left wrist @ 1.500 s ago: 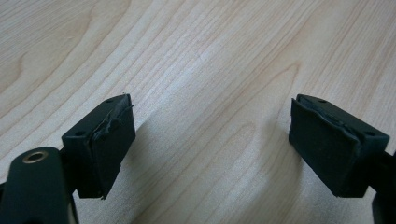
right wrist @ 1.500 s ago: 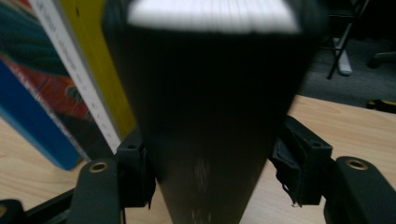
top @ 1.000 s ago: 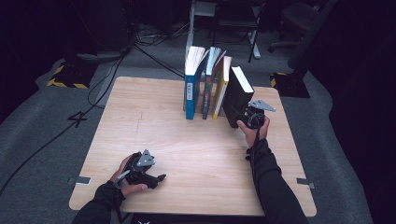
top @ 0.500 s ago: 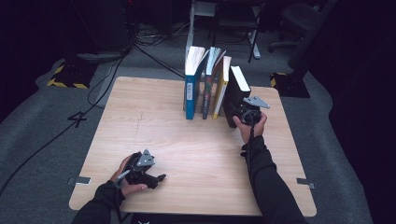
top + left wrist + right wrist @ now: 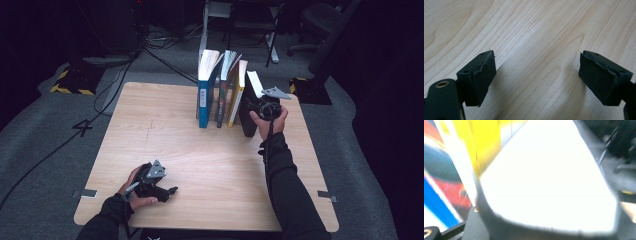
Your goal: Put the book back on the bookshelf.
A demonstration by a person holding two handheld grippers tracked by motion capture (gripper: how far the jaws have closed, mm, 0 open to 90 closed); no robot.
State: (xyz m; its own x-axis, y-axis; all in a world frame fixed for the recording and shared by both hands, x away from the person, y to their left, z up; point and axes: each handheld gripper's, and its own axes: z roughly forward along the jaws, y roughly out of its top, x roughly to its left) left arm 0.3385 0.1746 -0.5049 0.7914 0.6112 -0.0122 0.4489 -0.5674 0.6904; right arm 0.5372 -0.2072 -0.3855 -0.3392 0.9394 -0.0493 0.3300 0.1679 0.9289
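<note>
A row of books stands at the table's (image 5: 200,155) far middle: a blue book (image 5: 204,92), a thin dark one (image 5: 223,90), a yellow one (image 5: 237,95) and a black book (image 5: 247,120) leaning at the right end. My right gripper (image 5: 257,103) straddles the black book near its top. Its jaws have just been opening with the book's white page block (image 5: 549,177) between them; blur hides whether the pads press. My left gripper (image 5: 169,191) rests near the front left edge, open, with bare wood between its pads (image 5: 481,77).
Cables (image 5: 115,85) trail over the grey floor to the left of the table. A desk frame (image 5: 207,20) and a chair (image 5: 320,20) stand behind the table's far edge. Metal brackets (image 5: 327,196) stick out at the front corners.
My right hand and gripper have risen along the black book toward its top. The left hand has stayed put.
</note>
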